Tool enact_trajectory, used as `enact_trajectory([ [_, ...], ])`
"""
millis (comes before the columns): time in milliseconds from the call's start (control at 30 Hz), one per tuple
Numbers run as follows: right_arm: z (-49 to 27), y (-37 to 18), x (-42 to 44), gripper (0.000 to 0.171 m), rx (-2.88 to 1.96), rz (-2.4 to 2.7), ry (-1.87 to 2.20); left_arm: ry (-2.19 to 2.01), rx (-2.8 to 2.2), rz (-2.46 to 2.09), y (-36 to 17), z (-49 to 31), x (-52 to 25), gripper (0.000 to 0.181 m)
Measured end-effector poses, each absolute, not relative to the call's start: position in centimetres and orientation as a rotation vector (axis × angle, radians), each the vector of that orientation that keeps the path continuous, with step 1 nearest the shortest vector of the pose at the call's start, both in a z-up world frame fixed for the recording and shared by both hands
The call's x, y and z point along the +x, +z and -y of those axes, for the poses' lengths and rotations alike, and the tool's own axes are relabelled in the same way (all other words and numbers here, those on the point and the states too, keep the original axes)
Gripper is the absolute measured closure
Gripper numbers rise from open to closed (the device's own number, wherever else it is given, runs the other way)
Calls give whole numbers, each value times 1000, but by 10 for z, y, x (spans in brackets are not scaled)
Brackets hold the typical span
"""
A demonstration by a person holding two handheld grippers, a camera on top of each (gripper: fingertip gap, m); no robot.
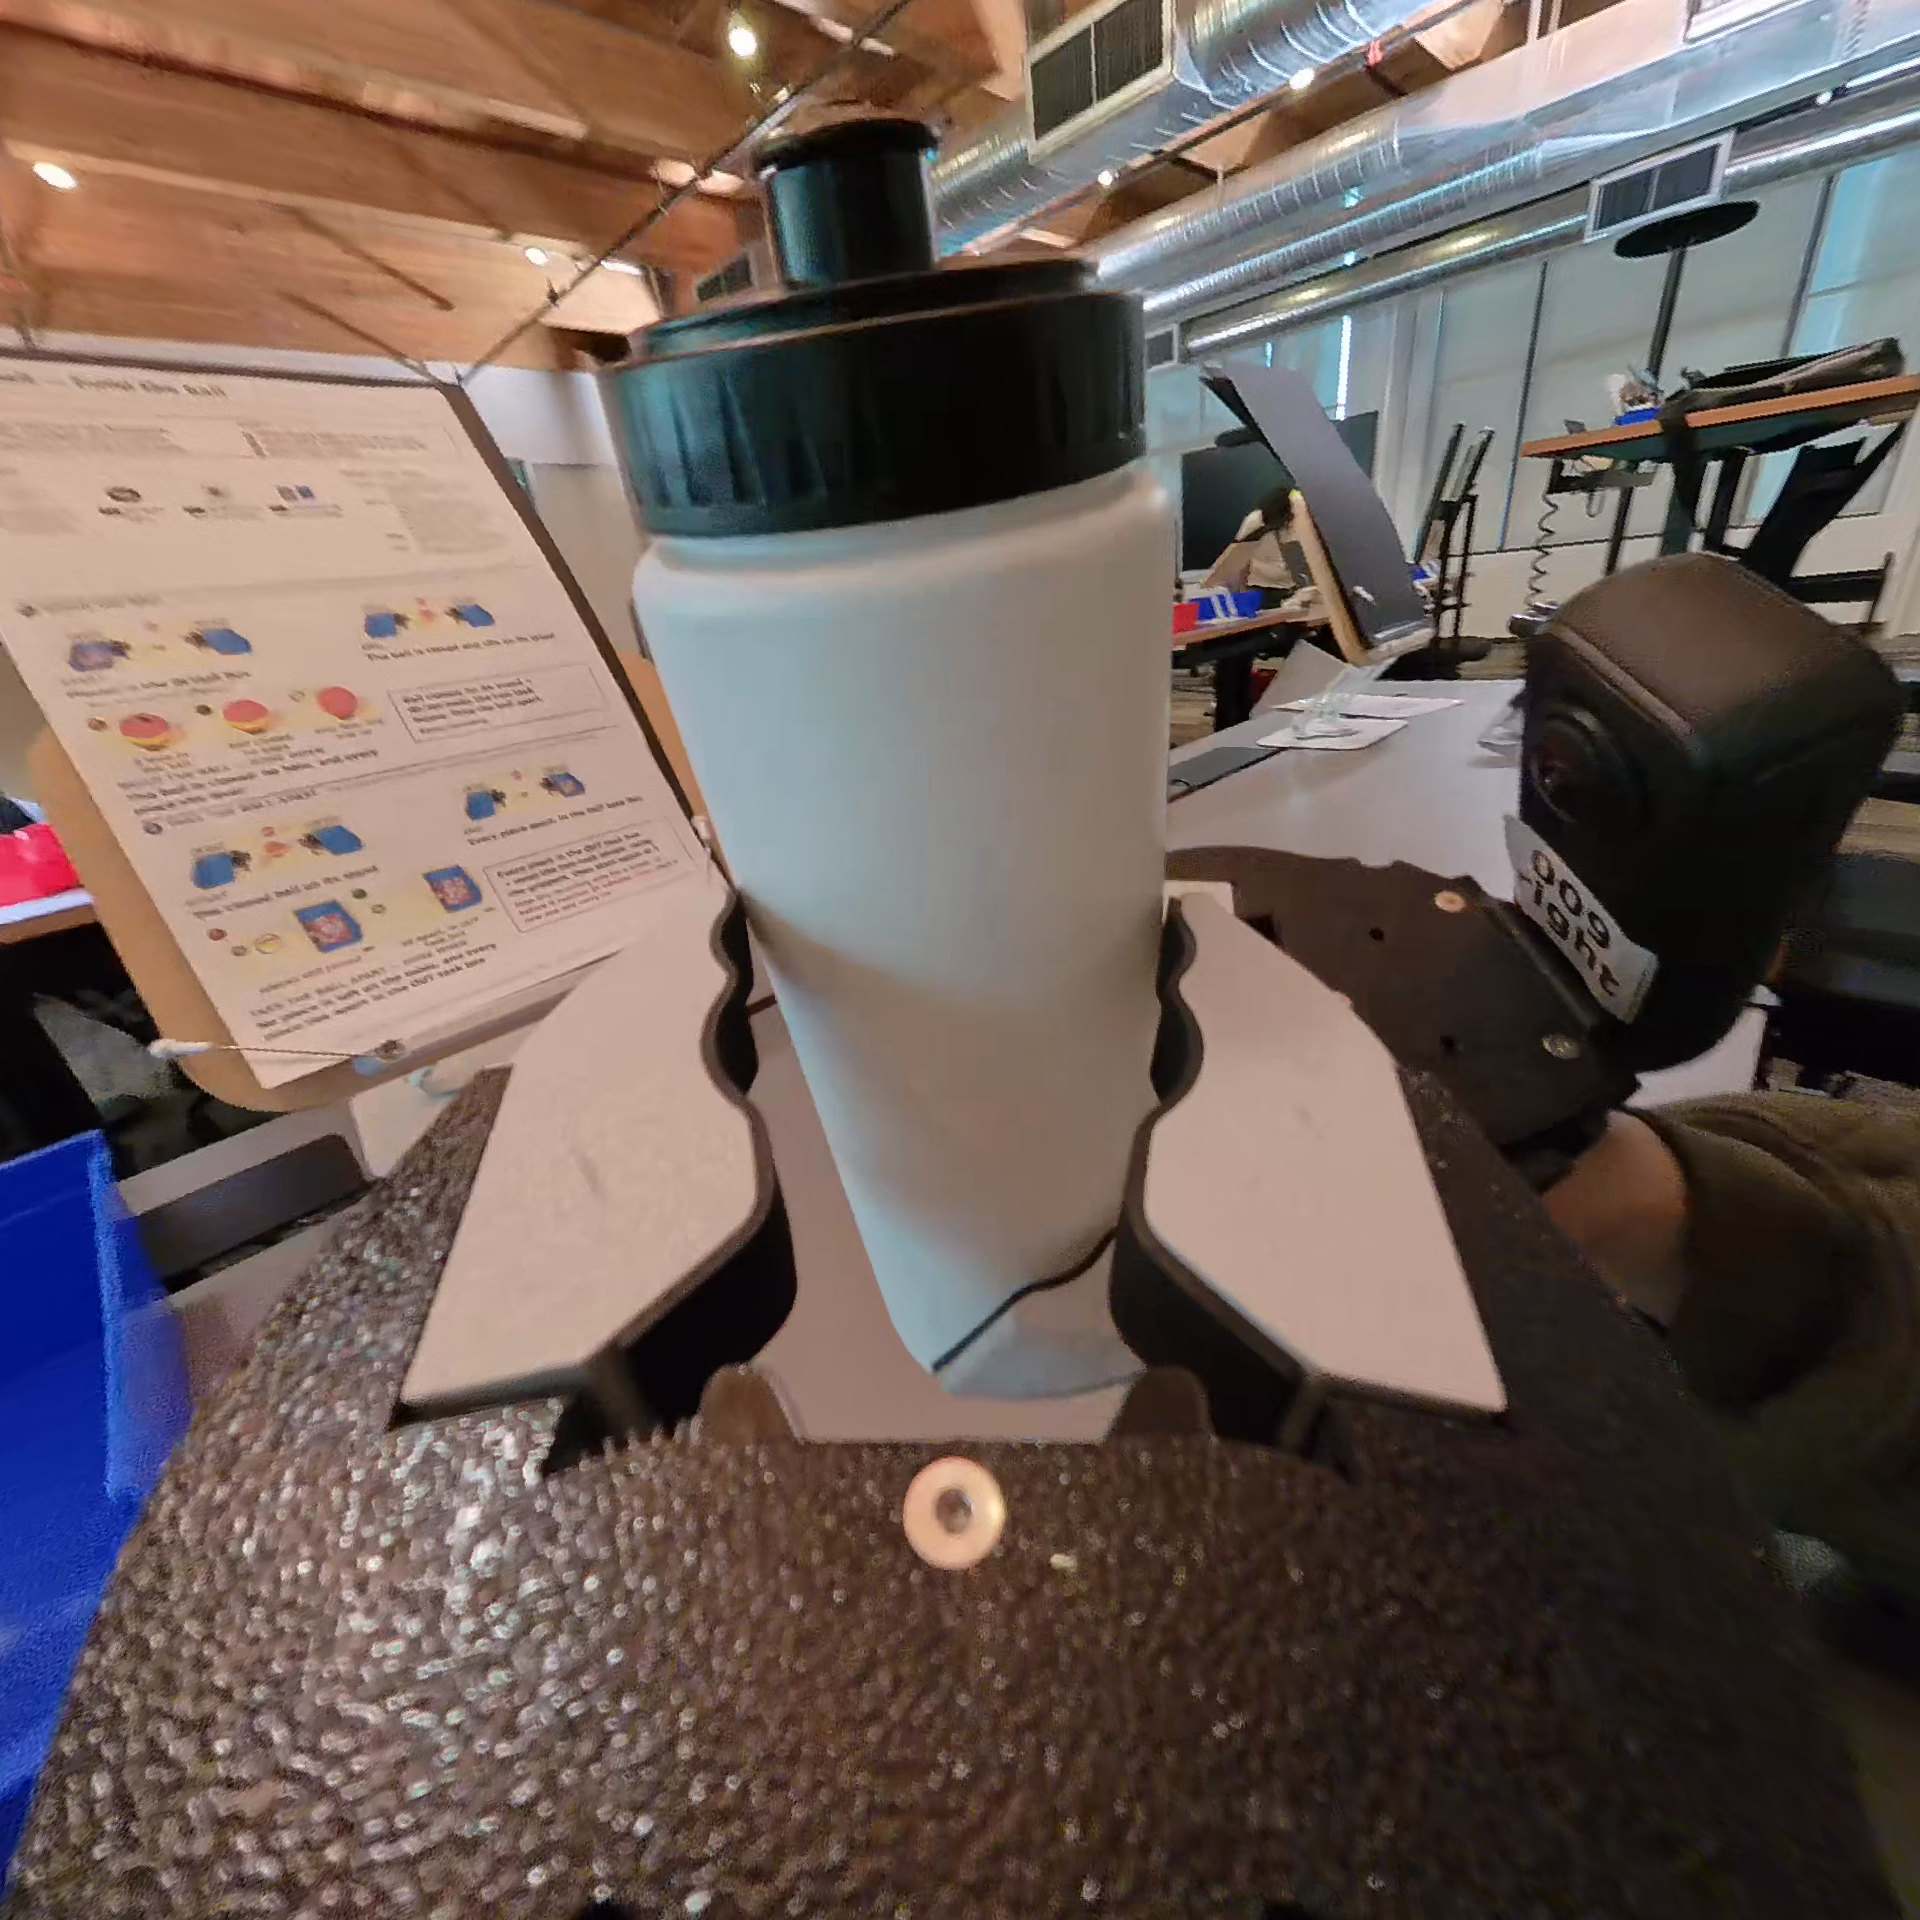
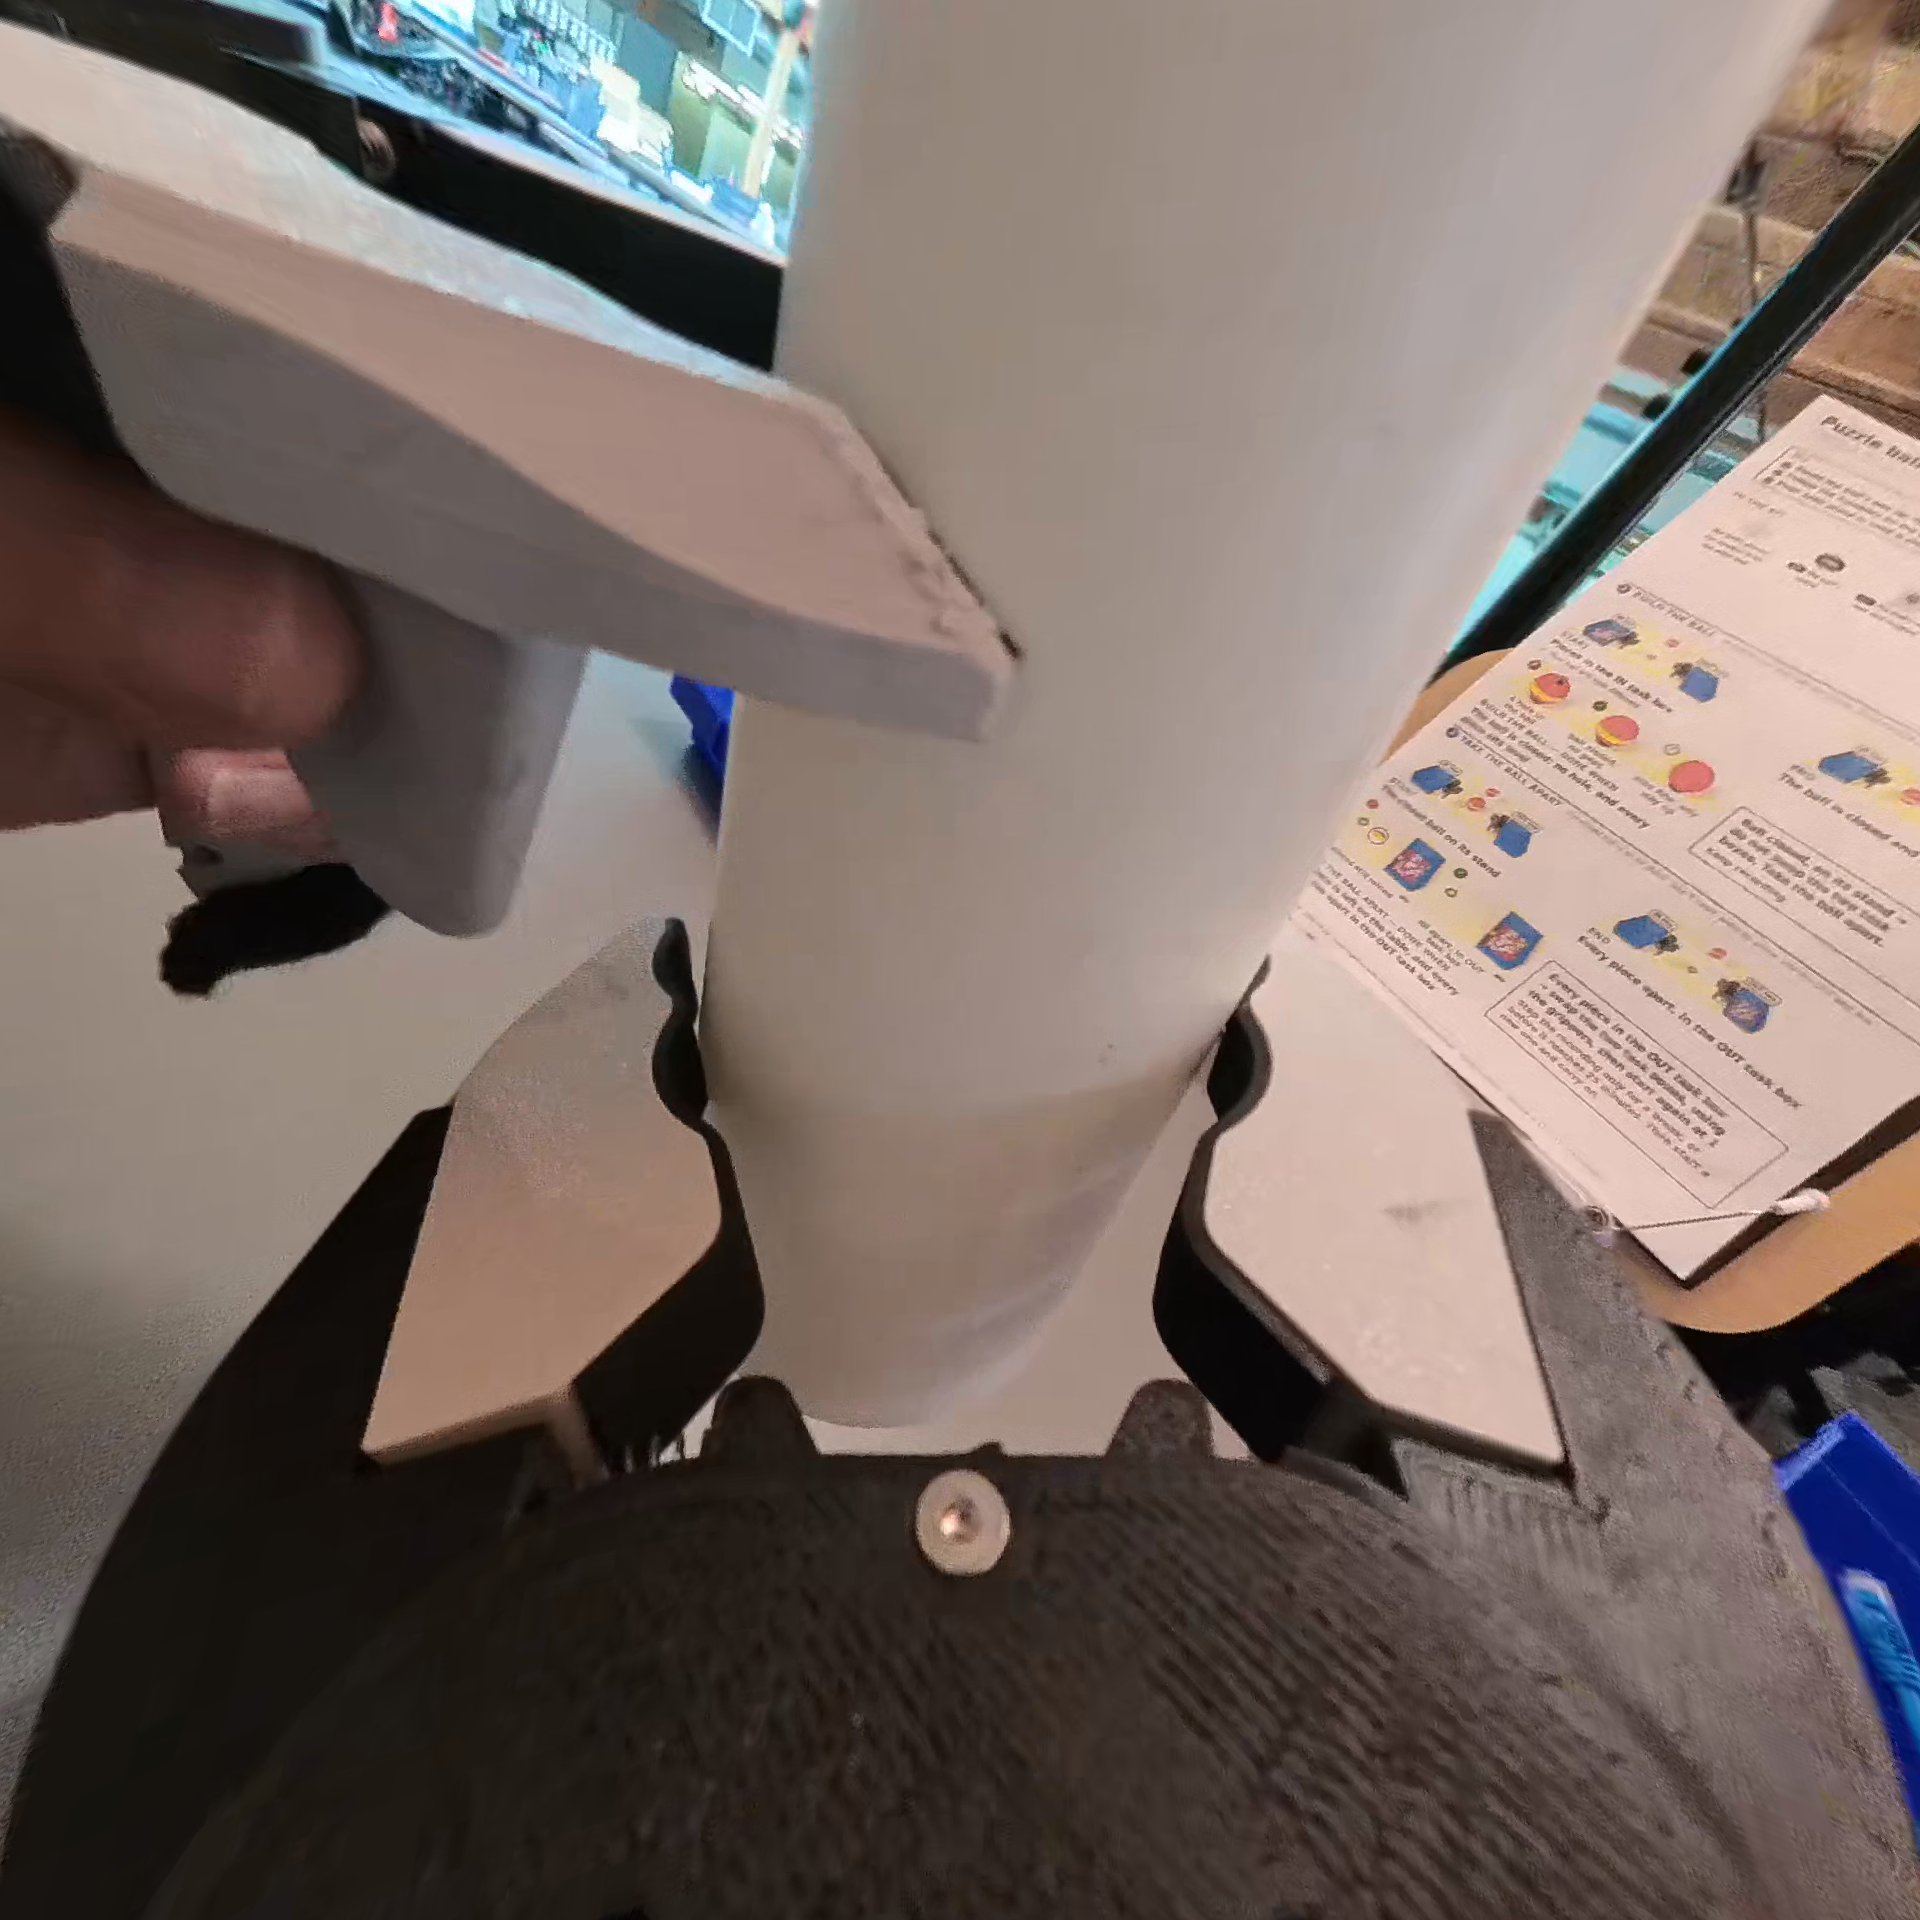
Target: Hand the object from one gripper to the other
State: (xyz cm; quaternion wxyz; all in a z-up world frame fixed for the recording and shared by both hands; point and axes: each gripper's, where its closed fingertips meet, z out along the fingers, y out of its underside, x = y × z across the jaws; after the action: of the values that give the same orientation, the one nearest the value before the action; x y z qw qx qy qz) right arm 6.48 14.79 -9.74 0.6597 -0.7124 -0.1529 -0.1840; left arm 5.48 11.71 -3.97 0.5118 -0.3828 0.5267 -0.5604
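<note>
Left wrist view: a pale grey table (image 1: 1382, 790) under timber beams and silver ducts. Both claws pinch the smooth white bottle (image 1: 914, 831) with its ribbed black cap (image 1: 883, 416): left gripper (image 1: 951, 1049) higher up, right gripper (image 2: 961, 1049) near the base, pebbled black bodies, wavy-edged fingers (image 2: 1340, 1226). An instruction sheet (image 1: 312, 707) leans alongside.

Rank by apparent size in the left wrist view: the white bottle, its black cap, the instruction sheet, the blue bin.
1. Bottle, though it sits closest to the camera.
2. Instruction sheet.
3. Cap.
The blue bin is cut off by the frame edge, so its place is unsure.
</note>
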Motion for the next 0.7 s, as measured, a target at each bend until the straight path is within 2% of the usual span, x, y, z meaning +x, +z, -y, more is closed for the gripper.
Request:
enact_trajectory([
  [33,-146,-96,66,75,-1615,344,-393,-1365,-915,-1281,-39,-117,54,107],
  [167,-129,-73,100,78,-1607,154,-266,-1345,-877,-1262,-31,-127,50,90],
  [333,-81,-53,222,78,-1739,-148,-441,-1257,-884,-1210,-31,-161,52,106],
  [500,-30,-71,380,78,-2058,-526,-621,-1274,-1034,-1264,-62,-193,69,108],
  [700,-1,-144,454,78,-2423,-803,-607,-1351,-1116,-1225,-64,-244,69,111],
])
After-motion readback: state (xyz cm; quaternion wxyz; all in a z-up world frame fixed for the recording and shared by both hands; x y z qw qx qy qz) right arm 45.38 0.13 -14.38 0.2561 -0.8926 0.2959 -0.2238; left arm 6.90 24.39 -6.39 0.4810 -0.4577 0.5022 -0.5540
